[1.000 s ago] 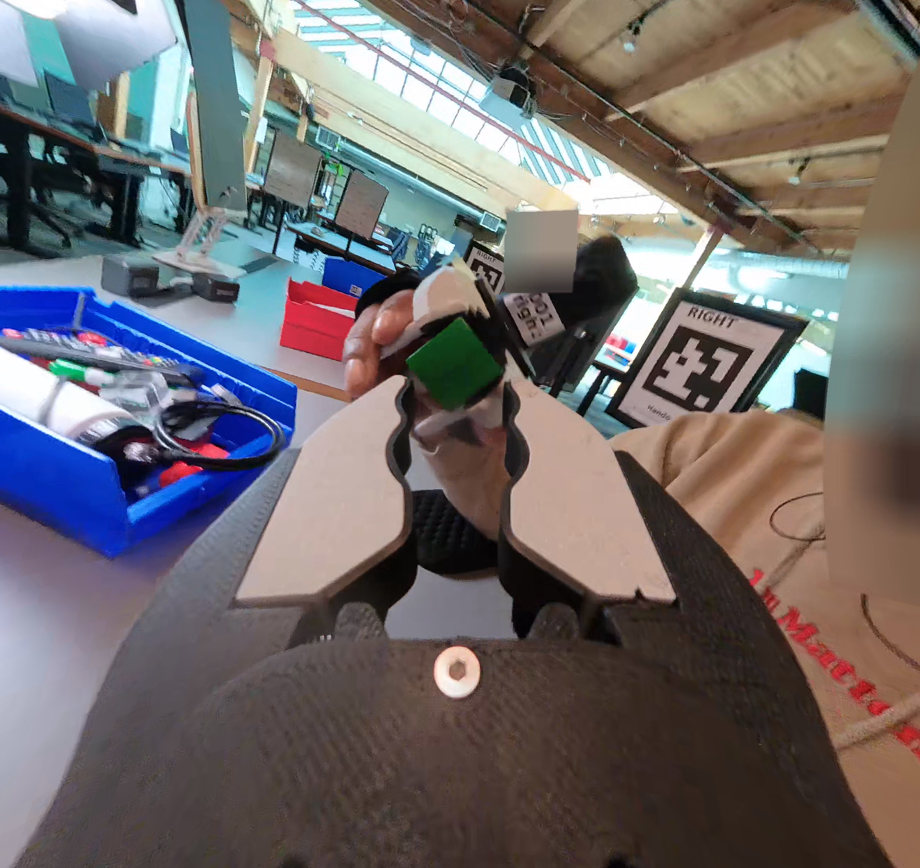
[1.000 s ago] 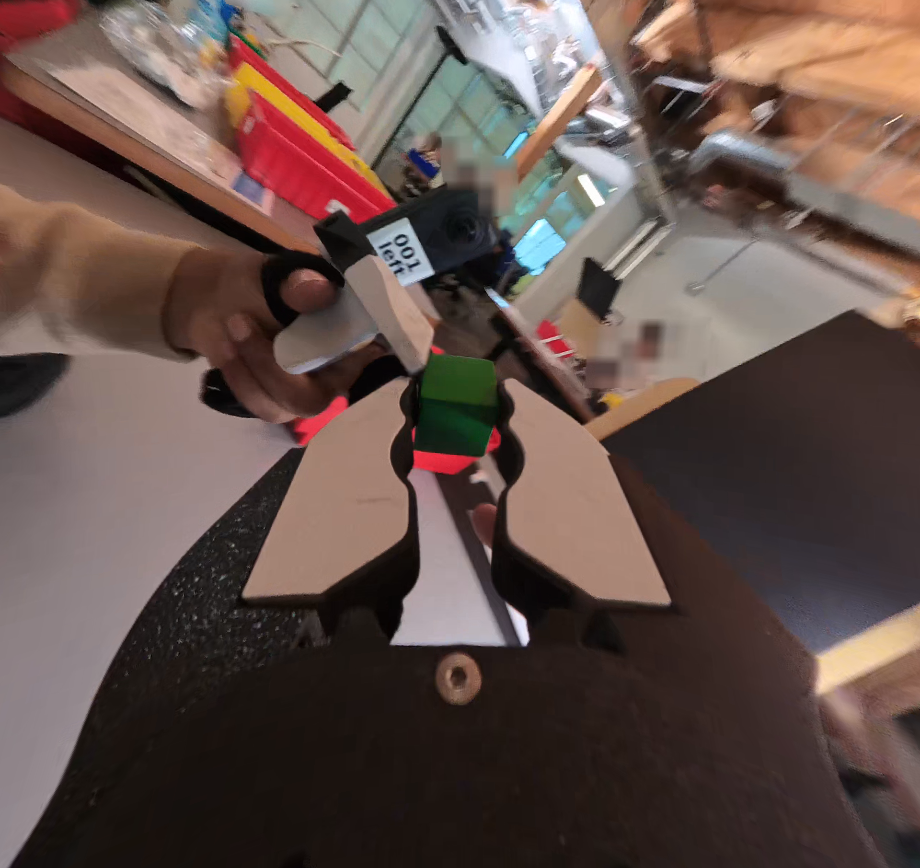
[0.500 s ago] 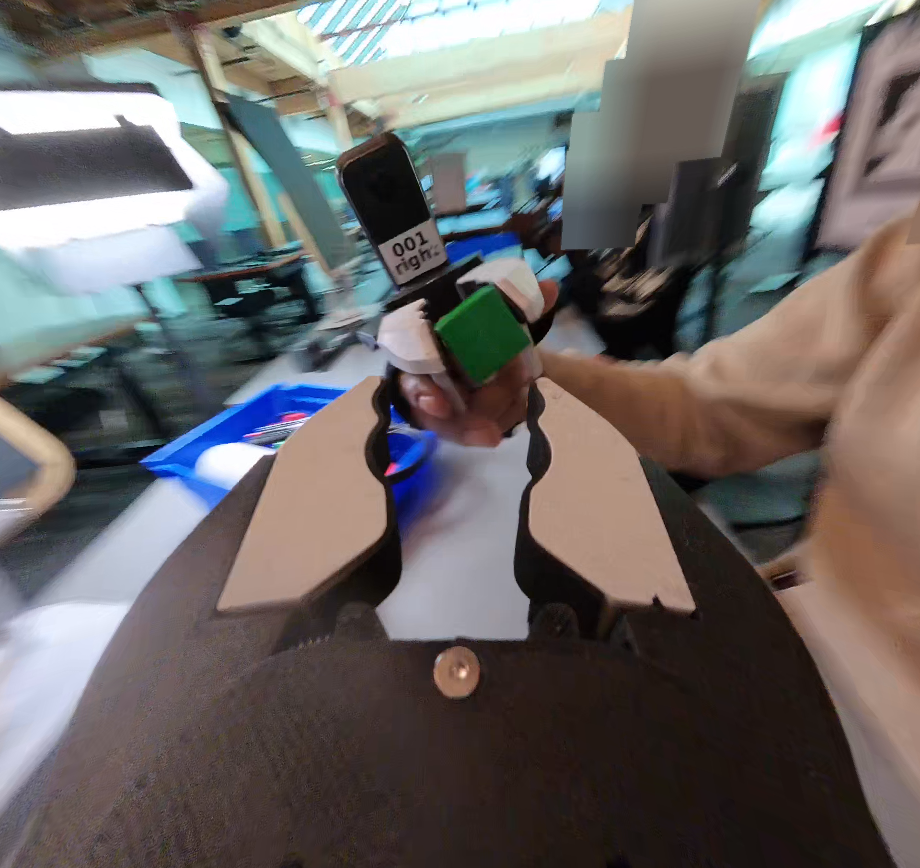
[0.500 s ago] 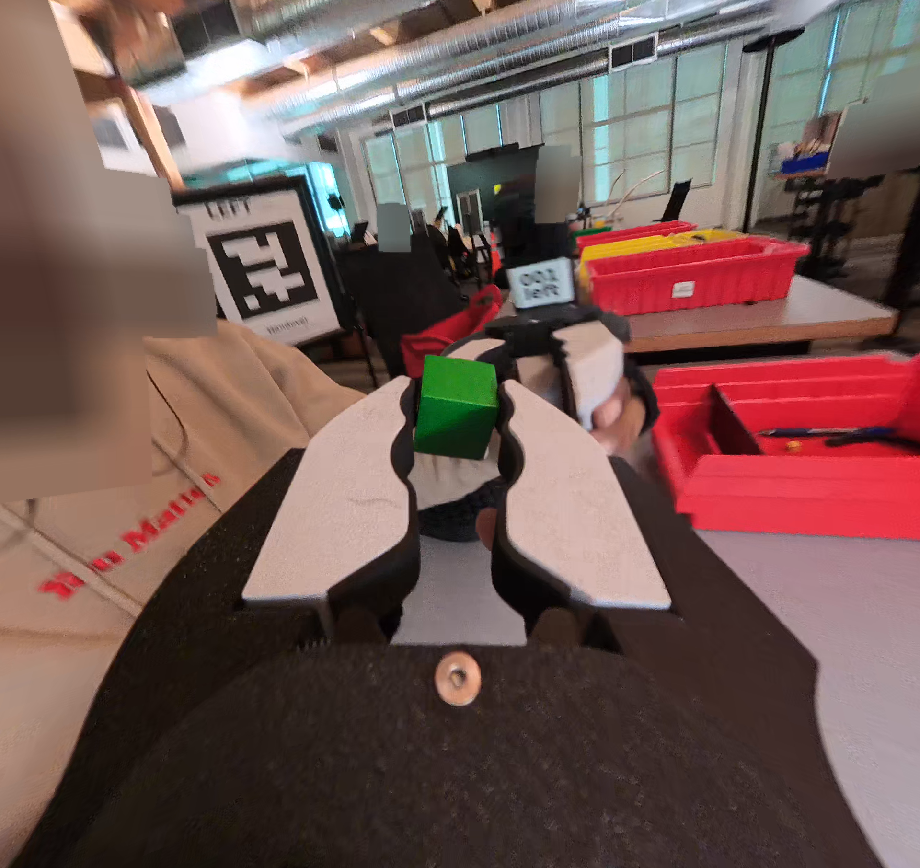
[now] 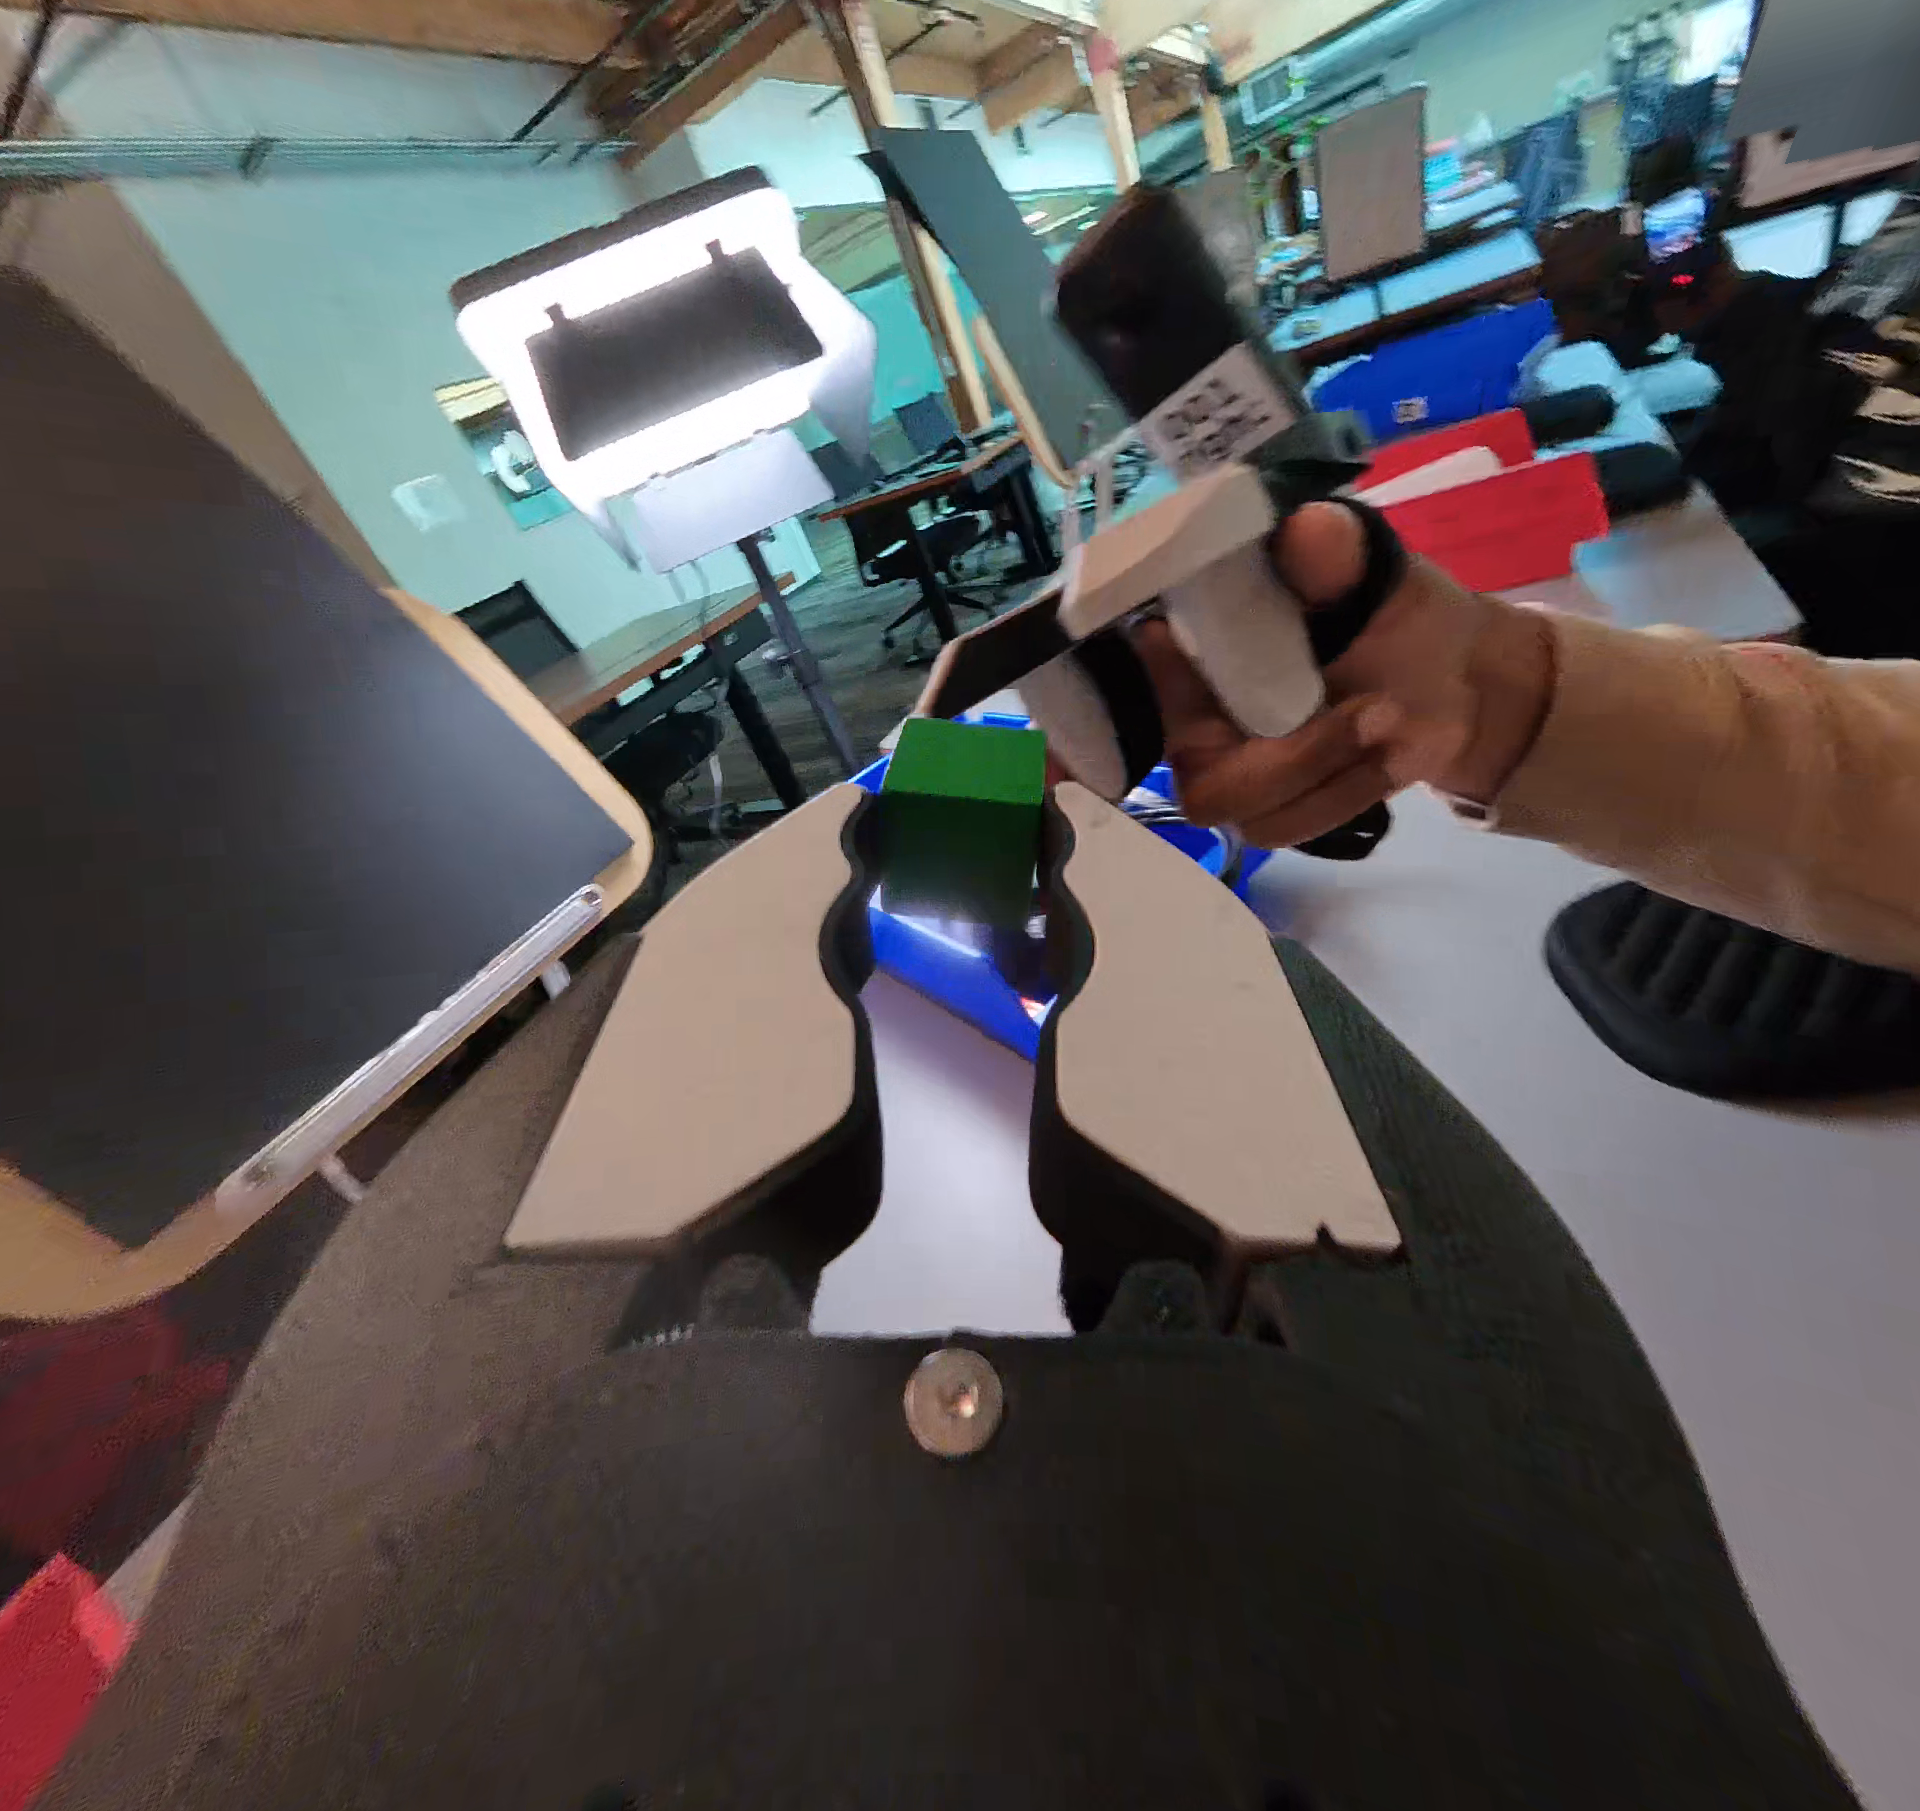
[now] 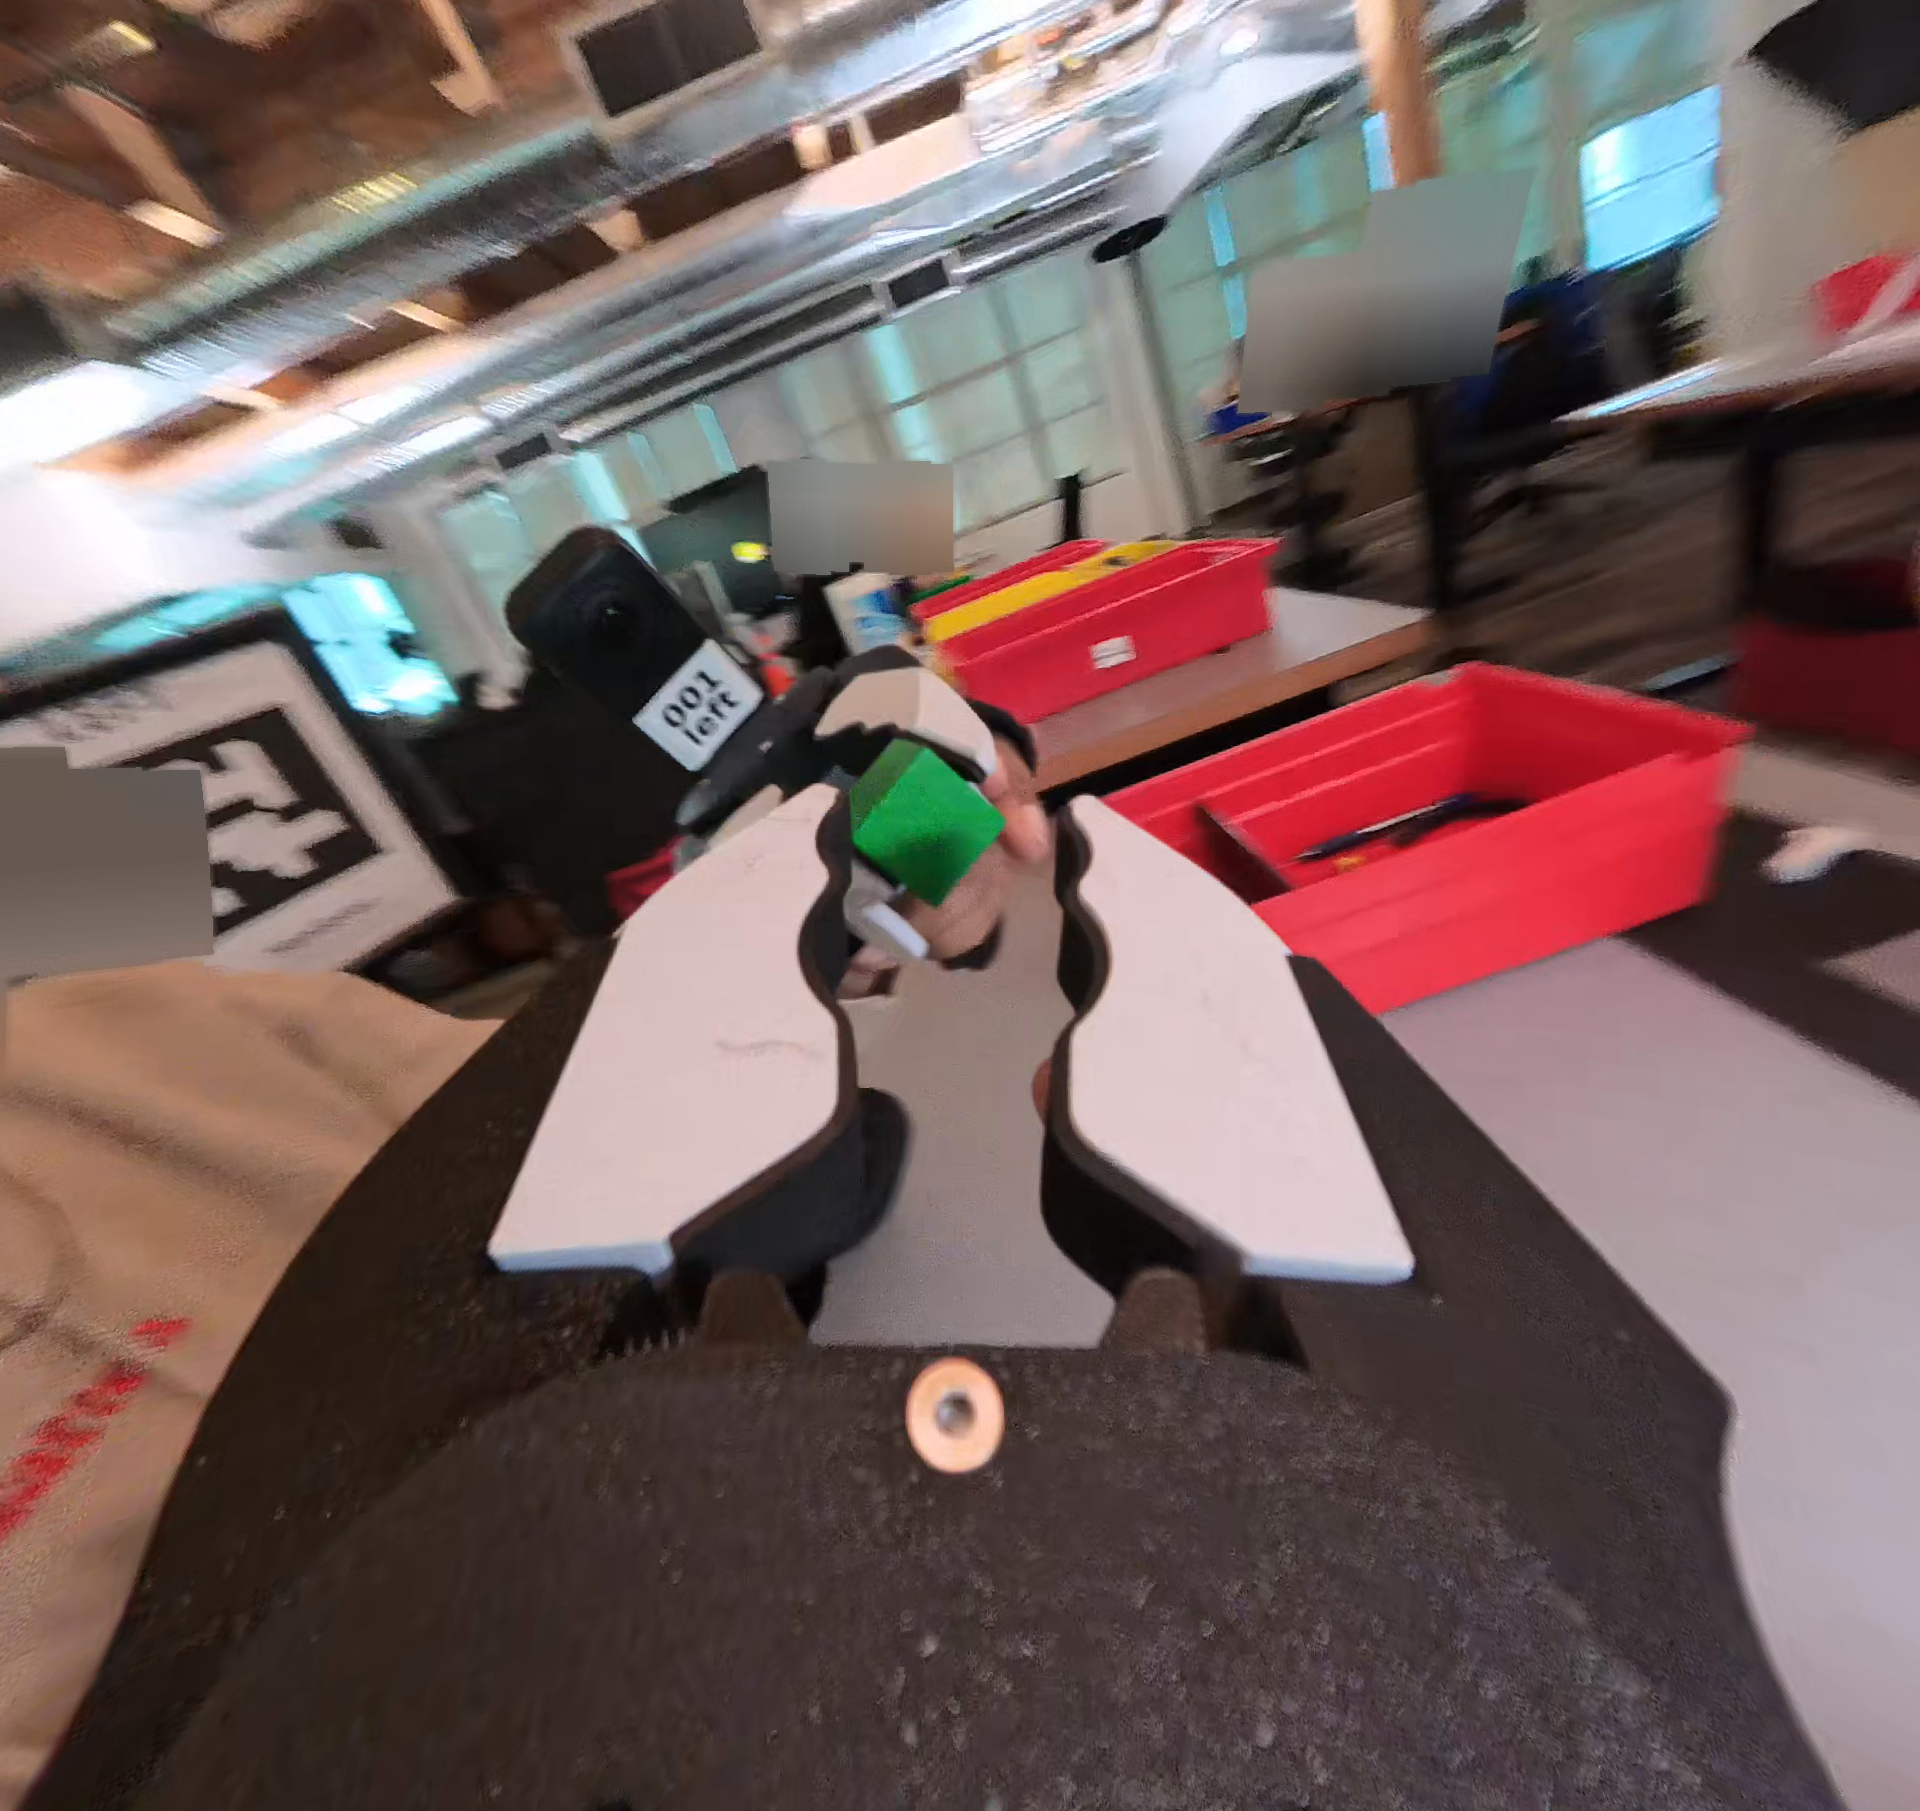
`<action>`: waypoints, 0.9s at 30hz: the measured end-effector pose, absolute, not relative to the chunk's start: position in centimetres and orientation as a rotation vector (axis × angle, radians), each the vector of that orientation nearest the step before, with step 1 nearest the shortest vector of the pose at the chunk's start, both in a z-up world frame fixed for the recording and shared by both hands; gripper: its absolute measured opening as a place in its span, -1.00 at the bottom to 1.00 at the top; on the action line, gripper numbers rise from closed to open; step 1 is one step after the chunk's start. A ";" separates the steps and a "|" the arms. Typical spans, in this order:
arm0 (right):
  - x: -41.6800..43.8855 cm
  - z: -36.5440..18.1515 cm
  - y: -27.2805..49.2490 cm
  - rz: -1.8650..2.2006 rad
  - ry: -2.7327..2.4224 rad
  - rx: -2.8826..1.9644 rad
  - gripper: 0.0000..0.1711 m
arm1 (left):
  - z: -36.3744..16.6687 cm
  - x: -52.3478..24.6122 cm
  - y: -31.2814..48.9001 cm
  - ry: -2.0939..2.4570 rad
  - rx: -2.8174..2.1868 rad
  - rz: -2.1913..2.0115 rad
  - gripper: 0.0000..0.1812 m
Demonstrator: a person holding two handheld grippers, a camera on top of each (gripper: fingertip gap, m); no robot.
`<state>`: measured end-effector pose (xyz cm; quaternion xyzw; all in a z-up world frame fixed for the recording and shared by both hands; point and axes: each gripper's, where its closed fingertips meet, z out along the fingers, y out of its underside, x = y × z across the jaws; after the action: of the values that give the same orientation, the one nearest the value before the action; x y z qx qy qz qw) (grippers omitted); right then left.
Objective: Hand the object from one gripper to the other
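A green cube (image 5: 961,826) sits between the fingertips of my left gripper (image 5: 958,807), which is shut on it and holds it in the air above the table. In the left wrist view my right gripper (image 5: 1143,618), held in a hand, is just above and to the right of the cube, with a finger tip close beside it. In the right wrist view my right gripper (image 6: 951,811) is open and empty, its jaws wide apart. Just beyond them the cube (image 6: 925,826) shows, held by the left gripper (image 6: 899,821).
A blue bin (image 5: 956,982) lies on the grey table (image 5: 1507,1190) below the cube. A red bin (image 6: 1455,826) stands to the right. A black board (image 5: 208,774) leans at the left, and a black pad (image 5: 1714,992) lies at the right. A beige sleeve (image 5: 1714,753) reaches in. My two grippers' fingertips are within a few centimetres of each other.
The cube has passed from my right gripper to my left. The left gripper has shut on it, and the right gripper has opened and drawn back a little.
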<state>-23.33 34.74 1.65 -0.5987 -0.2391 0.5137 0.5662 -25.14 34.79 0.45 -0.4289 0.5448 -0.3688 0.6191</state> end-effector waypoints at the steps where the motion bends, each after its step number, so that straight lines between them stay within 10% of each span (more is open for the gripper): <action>1: -22.9 1.8 34.9 1.135 -0.563 -1.416 -0.54 | 0.4 -25.2 35.5 1.221 -1.010 -0.829 -0.68; 13: -24.6 -1.9 37.3 0.570 -0.587 -1.612 -0.67 | -1.7 -23.1 36.7 1.204 -0.899 -0.254 -0.66; 19: -24.6 0.3 32.5 1.177 -0.797 -1.510 -0.69 | -0.4 -24.3 32.4 1.301 -1.015 -1.284 -0.48; 27: -27.1 -3.1 27.7 1.664 -1.109 -1.549 -0.69 | -3.5 -25.1 27.9 1.667 -0.765 -1.172 -0.46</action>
<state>-27.05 27.67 -3.14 -0.5840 -0.4180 0.6274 0.3011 -25.11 27.85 -3.50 -0.3115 0.6784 -0.4769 0.4639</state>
